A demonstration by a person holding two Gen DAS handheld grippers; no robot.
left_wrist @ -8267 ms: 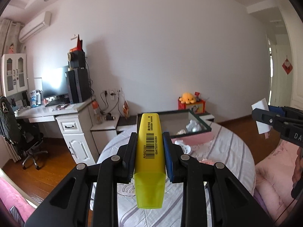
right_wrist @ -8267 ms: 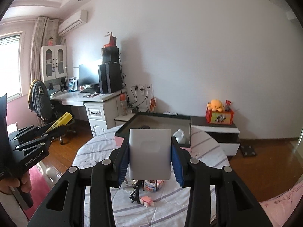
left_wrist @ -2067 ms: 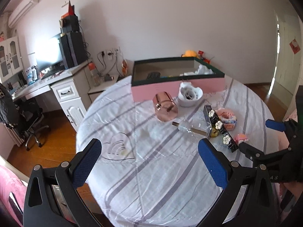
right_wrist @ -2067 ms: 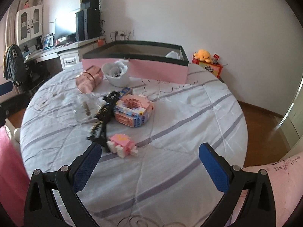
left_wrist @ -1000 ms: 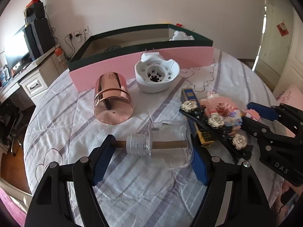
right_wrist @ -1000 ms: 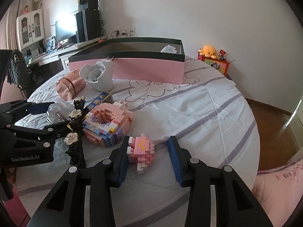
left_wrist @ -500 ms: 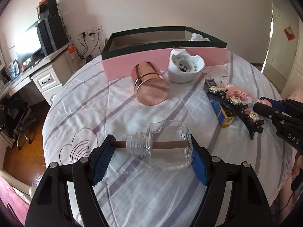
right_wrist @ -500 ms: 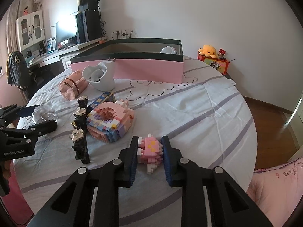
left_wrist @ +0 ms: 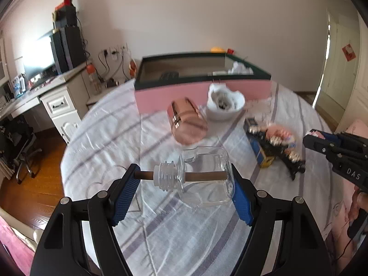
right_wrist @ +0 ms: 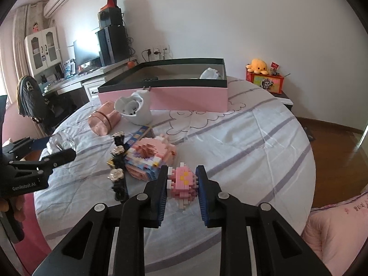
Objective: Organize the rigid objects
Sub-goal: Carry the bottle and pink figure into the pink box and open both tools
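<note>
My left gripper (left_wrist: 184, 191) is shut on a clear glass bottle (left_wrist: 202, 177) that lies sideways with a brown stick through its neck. It hangs a little above the striped tablecloth (left_wrist: 110, 138). The left pad presses the stick's end and the right pad presses the bottle's base. My right gripper (right_wrist: 181, 184) is shut on a small pink brick figure (right_wrist: 182, 182) at the cloth's near side. The pink box with a dark green rim (right_wrist: 184, 96) stands open at the far side and holds a white item and a dark one.
A rose-gold cup (left_wrist: 187, 123) lies on its side beside a white holder (left_wrist: 224, 105) in front of the box. A black hair clip with flowers (right_wrist: 118, 165), a blue carton (left_wrist: 260, 151) and a brick doughnut (right_wrist: 149, 158) lie mid-table. A desk and a chair stand to the left.
The left gripper has lifted the bottle off the cloth and drawn it back from the other items. The right gripper's jaws have closed onto the pink brick figure.
</note>
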